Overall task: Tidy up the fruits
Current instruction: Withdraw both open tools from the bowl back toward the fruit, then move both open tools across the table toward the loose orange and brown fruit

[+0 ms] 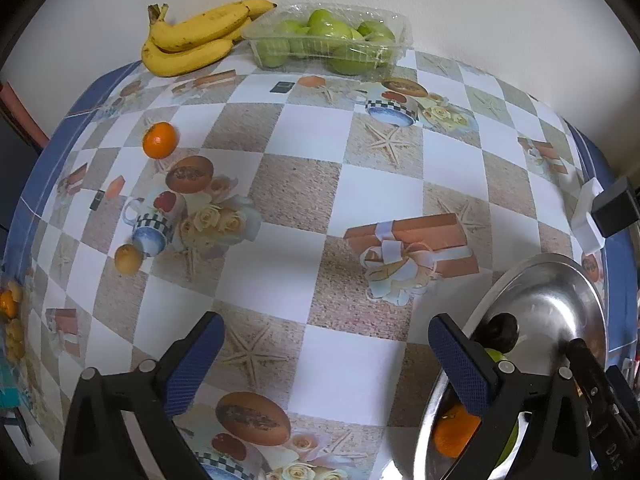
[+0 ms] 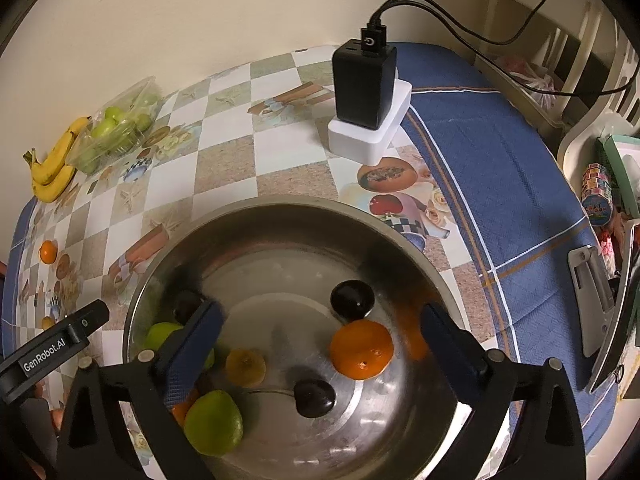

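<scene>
My left gripper (image 1: 325, 346) is open over the patterned tablecloth, nothing between its fingers. To its right stands a steel bowl (image 1: 560, 292). On the cloth lie a tangerine (image 1: 160, 140) and a small yellow-brown fruit (image 1: 129, 259). My right gripper (image 2: 322, 320) hangs open above the steel bowl (image 2: 280, 210), touching no fruit. In the bowl lie an orange (image 2: 362, 348), a dark plum (image 2: 352, 300), a dark cherry with stem (image 2: 314, 398), a green fruit (image 2: 214, 422), a small yellow fruit (image 2: 245, 366) and another green fruit (image 2: 162, 334).
Bananas (image 1: 192, 40) and a clear plastic tray of green apples (image 1: 328, 40) sit at the far edge by the wall. A black charger on a white box (image 2: 364, 84) stands behind the bowl. More small fruits (image 1: 10, 312) lie at the left table edge.
</scene>
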A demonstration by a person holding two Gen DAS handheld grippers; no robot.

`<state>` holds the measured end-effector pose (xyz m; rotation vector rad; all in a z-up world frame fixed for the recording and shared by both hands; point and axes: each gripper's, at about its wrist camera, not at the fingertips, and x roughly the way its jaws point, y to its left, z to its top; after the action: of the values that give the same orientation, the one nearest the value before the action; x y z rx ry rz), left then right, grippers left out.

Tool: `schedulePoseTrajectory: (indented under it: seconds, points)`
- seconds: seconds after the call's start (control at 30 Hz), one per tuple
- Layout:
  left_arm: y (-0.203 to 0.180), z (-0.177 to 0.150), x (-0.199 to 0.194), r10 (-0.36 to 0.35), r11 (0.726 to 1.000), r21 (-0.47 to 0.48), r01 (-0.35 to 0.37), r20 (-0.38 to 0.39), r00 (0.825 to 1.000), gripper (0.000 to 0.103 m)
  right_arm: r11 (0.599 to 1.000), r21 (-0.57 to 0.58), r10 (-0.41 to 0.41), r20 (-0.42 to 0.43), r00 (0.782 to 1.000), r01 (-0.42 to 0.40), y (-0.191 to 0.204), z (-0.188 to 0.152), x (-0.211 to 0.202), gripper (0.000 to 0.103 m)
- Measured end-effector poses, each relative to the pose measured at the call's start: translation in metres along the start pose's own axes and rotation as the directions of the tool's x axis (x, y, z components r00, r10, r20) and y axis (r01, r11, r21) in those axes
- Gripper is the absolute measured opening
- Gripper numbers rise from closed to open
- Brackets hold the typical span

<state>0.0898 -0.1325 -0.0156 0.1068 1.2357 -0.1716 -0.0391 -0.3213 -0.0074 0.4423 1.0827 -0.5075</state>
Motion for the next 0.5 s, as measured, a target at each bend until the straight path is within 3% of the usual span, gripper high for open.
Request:
schedulePoseTrajectory:
  seconds: [0.5]
  points:
    - [0.031, 0.008, -0.01, 0.003, 1.0, 0.01, -0.003, 0.025, 1.0, 0.103, 1.0, 0.0, 0.003, 0.009, 1.0, -0.003, 0.029, -0.001, -0.009, 0.1]
